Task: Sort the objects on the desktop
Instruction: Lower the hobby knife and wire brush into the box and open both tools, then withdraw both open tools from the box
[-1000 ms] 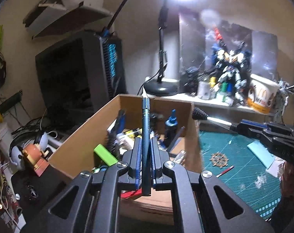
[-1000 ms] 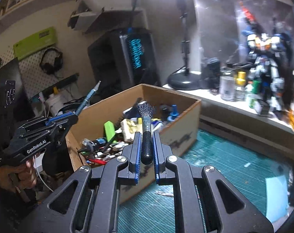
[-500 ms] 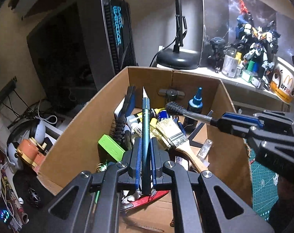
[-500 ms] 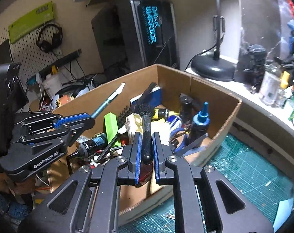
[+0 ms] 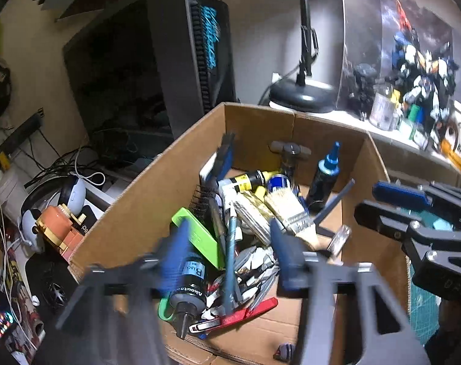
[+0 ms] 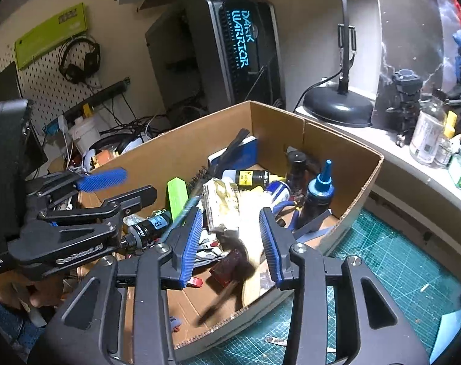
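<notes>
An open cardboard box [image 5: 157, 191] full of tools sits before both grippers; it also shows in the right wrist view [image 6: 361, 188]. My left gripper [image 5: 227, 252] is open above the box's near side. The teal craft knife [image 5: 230, 261] is loose between its fingers, blurred, over the pile. My right gripper [image 6: 230, 231] is open above the box. The black wire brush [image 6: 227, 276] is blurred and loose below it, inside the box. The right gripper shows at the right in the left wrist view [image 5: 413, 213]; the left gripper shows at the left in the right wrist view [image 6: 90, 200].
The box holds a green block [image 5: 200, 237], a paintbrush [image 5: 291, 213], a blue-capped bottle [image 6: 320, 194] and red pliers [image 5: 245, 313]. A green cutting mat [image 6: 391, 273] lies to the right. A lamp base [image 6: 337, 106], PC tower [image 6: 230, 51] and model figures [image 5: 419, 70] stand behind.
Both grippers have opened. The craft knife has left the left gripper and the wire brush has left the right gripper; both are dropping into the box.
</notes>
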The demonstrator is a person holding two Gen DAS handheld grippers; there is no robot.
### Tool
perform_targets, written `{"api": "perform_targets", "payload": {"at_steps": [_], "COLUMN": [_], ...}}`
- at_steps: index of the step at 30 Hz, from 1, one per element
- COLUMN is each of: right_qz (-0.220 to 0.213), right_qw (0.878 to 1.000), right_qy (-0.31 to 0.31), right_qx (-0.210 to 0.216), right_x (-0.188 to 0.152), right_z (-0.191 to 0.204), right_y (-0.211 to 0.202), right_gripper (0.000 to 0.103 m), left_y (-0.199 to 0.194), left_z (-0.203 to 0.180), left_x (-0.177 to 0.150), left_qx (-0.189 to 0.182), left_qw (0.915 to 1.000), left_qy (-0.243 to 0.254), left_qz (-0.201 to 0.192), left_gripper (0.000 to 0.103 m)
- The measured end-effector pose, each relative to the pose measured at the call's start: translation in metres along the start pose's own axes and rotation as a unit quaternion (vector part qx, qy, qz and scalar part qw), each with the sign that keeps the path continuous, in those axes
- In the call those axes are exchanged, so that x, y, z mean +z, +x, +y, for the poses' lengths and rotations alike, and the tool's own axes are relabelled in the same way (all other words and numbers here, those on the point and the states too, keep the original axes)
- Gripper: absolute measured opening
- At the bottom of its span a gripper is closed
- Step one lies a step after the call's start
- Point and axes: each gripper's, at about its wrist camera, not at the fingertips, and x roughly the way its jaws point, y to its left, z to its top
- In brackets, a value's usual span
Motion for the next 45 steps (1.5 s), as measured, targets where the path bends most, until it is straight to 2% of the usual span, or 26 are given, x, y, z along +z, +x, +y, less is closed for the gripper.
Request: {"api": "perform_targets", "payload": {"at_steps": [15,16,18,22,24,29,40,45], "right_qz": [-0.009,-0.011,-0.015,-0.022,-0.026,-0.035,-0.050,-0.060], "right_qw": [1.000,1.000,1.000,1.000,1.000,0.999,0.998,0.998], "right_qy": [-0.011,-0.010,-0.009,-0.011,-0.013,-0.015,-0.016,-0.008], "right_qx": [0.000,-0.001,-0.001,-0.004,-0.006,-0.007,-0.021,-0.036], "right_x": [-0.002,-0.002,-0.001,-0.002,-0.003,-0.006,-0.019,-0.030], "right_z": [0.007,0.007,0.007,0.008,0.009,0.011,0.009,0.002], "right_y": [-0.022,-0.024,-0.028,-0.038,-0.043,-0.056,-0.086,-0.103], "right_gripper": [0.037,0.037,0.037,0.037,0.037,0.038,0.040,0.045], "left_y": [-0.026,-0.028,-0.033,-0.045,-0.051,-0.065,-0.083,-0.088], "left_z": [0.000,-0.001,-0.003,-0.005,-0.006,-0.015,-0.028,-0.034], "left_x": [-0.001,-0.001,-0.001,-0.002,-0.002,-0.004,-0.010,-0.017], "left_qx": [0.015,0.015,0.017,0.022,0.022,0.038,0.016,0.006], "left_qw": [0.9994,0.9993,0.9991,0.9984,0.9982,0.9966,0.9964,0.9964], "left_qy": [-0.004,-0.003,-0.001,-0.005,-0.006,0.005,0.010,0.007], "left_qz": [-0.031,-0.033,-0.038,-0.052,-0.055,-0.073,-0.082,-0.085], "left_gripper": [0.068,0.069,0.079,0.084,0.091,0.092,0.092,0.092]}}
